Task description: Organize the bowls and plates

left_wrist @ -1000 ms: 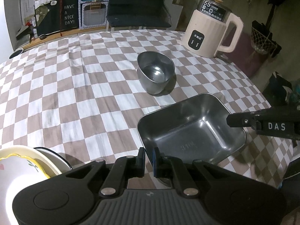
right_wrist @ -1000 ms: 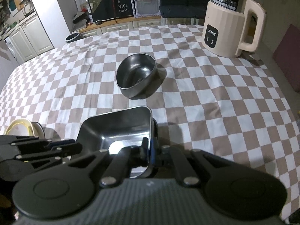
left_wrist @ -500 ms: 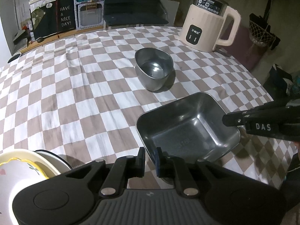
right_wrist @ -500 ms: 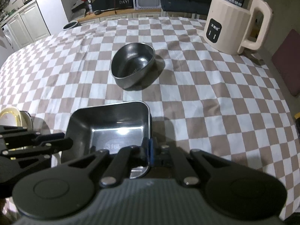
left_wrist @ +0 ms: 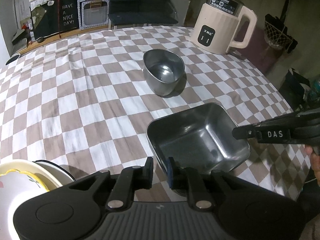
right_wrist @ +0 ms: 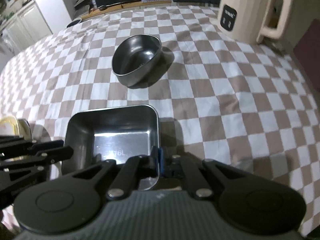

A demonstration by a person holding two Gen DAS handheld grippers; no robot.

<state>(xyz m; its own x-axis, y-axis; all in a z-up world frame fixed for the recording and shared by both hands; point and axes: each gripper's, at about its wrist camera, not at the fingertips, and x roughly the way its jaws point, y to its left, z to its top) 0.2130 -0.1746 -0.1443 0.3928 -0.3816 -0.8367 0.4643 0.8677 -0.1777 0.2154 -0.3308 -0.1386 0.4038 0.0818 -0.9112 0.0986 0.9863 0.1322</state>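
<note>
A rectangular steel tray (left_wrist: 198,138) (right_wrist: 112,132) is at the near side of the checkered table. My right gripper (right_wrist: 158,160) is shut on the tray's right rim; it also shows in the left wrist view (left_wrist: 240,134). My left gripper (left_wrist: 160,168) is open, its jaws straddling the tray's near-left rim without pinching it; it shows in the right wrist view (right_wrist: 60,150) too. A round steel bowl (left_wrist: 164,74) (right_wrist: 138,60) stands upright mid-table. Stacked cream plates and bowls (left_wrist: 24,180) sit at the near left.
A cream electric kettle (left_wrist: 222,26) (right_wrist: 252,14) stands at the far right corner. The checkered tablecloth (left_wrist: 80,100) covers the table. Shelves with a sign (left_wrist: 68,18) stand behind the far edge. The table's right edge drops off near a dark bag (left_wrist: 296,88).
My left gripper has opened and let go of the tray's rim. The right gripper has carried the tray forward, toward the round bowl.
</note>
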